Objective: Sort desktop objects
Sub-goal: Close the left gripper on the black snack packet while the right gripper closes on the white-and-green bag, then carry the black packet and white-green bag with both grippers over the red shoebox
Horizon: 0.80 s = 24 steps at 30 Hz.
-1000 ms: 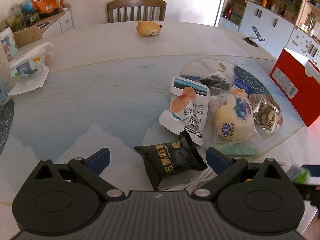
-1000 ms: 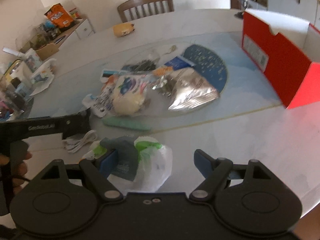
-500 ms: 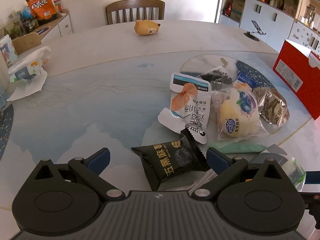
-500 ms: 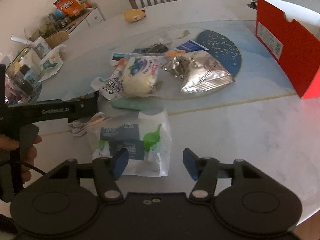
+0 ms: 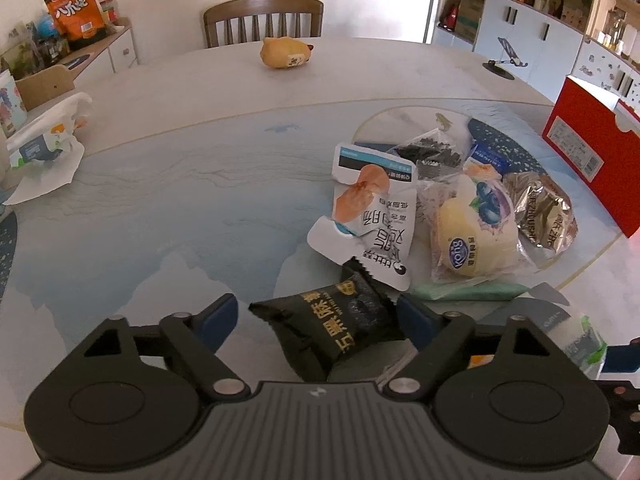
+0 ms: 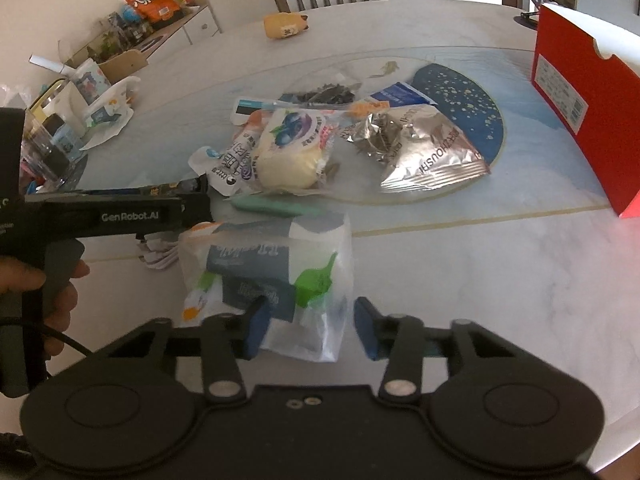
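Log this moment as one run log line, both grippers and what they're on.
left gripper: closing around black snack packet | right gripper: closing around clear wipes pack | neither lifted off table

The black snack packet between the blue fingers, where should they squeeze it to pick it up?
Best across the puffy middle of the black snack packet, coming down from above. It lies flat and slanted on the table, already between the closing jaws of the left gripper. The zigzag end overlaps the white pouch, so that end is probably a poor spot.

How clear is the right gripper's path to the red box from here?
Probably not clear yet: the right gripper is closing around the clear tissue pack. Otherwise, bare table lies between it and the red box.
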{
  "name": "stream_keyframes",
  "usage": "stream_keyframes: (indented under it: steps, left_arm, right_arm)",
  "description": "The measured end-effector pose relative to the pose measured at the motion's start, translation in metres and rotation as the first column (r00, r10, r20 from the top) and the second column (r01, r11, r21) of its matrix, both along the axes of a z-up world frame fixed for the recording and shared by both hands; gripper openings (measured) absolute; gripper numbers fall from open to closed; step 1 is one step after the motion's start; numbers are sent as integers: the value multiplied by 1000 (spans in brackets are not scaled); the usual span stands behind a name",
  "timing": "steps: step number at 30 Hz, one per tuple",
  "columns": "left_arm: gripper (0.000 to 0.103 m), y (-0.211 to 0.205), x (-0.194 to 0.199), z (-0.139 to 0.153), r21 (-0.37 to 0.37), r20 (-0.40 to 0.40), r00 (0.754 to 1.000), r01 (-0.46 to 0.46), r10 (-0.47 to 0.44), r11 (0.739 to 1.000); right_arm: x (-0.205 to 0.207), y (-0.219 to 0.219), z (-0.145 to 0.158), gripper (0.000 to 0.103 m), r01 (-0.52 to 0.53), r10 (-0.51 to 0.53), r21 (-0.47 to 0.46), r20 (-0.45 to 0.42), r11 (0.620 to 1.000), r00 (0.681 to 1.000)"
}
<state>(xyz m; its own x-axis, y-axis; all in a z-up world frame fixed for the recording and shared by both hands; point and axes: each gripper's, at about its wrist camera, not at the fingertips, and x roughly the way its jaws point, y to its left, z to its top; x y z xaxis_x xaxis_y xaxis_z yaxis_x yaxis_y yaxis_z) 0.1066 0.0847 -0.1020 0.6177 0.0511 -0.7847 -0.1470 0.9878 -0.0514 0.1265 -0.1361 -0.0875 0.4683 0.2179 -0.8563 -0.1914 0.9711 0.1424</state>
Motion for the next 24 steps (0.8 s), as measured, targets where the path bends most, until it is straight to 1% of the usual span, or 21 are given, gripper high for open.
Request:
stream_keyframes:
  steps: [1,3,5,6,10,12,16,22,24]
  left_arm:
    - [82,0,0,0,-4,0,1000,3,-3,1000]
    - [75,1,-1,0,-13,0,1000,6,-6,1000]
    - [72,2,-1,1,-21,-2,1000,8,-8,1000]
    - [71,2,-1,1,-21,-1,1000,8,-8,1000]
    - [68,5,-2,2,-33,1,1000,4,-4,999]
    - [65,6,-3,3,-40,4,1000,4,-4,999]
    - [60,10,-7,6,-59,12,1000,-2,3,998]
    - [50,15,-12,12,-98,21,1000,-6,8,995]
    - [44,16,-15,15,-110,28,1000,-3,6,994]
  right_arm:
    - [0,0,0,38,1,-1,2,-1,1000,1000]
    - [0,0,0,33,1,-1,6,-3,1000,1000]
    - [0,0,0,30,3,-3,6,-3,1000,1000]
    - [0,0,0,24,7,-7,4,-4,1000,1000]
    - [0,-1,2,22,13,-13,6,-4,1000,1000]
    - [0,-1,3,19,12,-12,5,1,1000,1000]
    - [0,-3,7,17,18,-19,10,16,1000,1000]
    - [-2,-7,15,15,31,-31,12,34,999,999]
    - [-2,-9,18,15,34,-35,20,39,999,999]
